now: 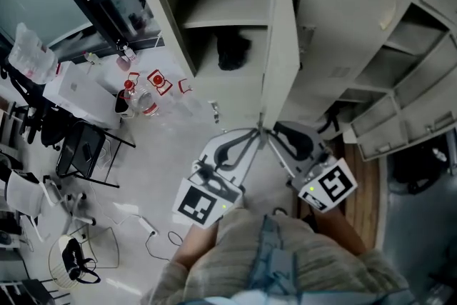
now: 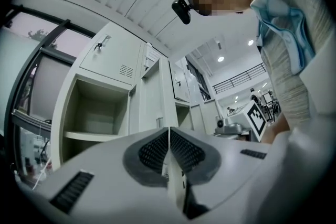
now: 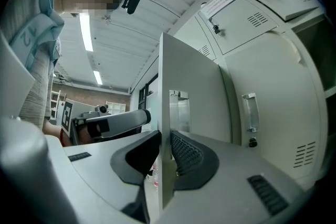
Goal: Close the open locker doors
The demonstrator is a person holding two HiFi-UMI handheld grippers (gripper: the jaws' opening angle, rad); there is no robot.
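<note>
An open white locker door (image 1: pixel 280 46) stands edge-on in front of me, swung out from an open compartment (image 1: pixel 221 3) with a shelf. Both grippers meet at the door's near edge. My left gripper (image 1: pixel 251 136) is shut on the thin edge of the door (image 2: pixel 173 186), its ribbed pads (image 2: pixel 152 152) pressed on either side. From the other side my right gripper (image 1: pixel 270 136) is shut on the same door (image 3: pixel 189 86), whose panel runs up between its jaws. In the left gripper view the open compartment (image 2: pixel 100 113) shows at the left.
A black object (image 1: pixel 232 50) lies inside the open compartment. More open locker doors (image 1: pixel 400 118) hang out at the right. A closed locker with a handle (image 3: pixel 249 113) sits beside the door. A table with bottles (image 1: pixel 139 100), chairs (image 1: pixel 86 150) and floor cables (image 1: pixel 153 232) are at the left.
</note>
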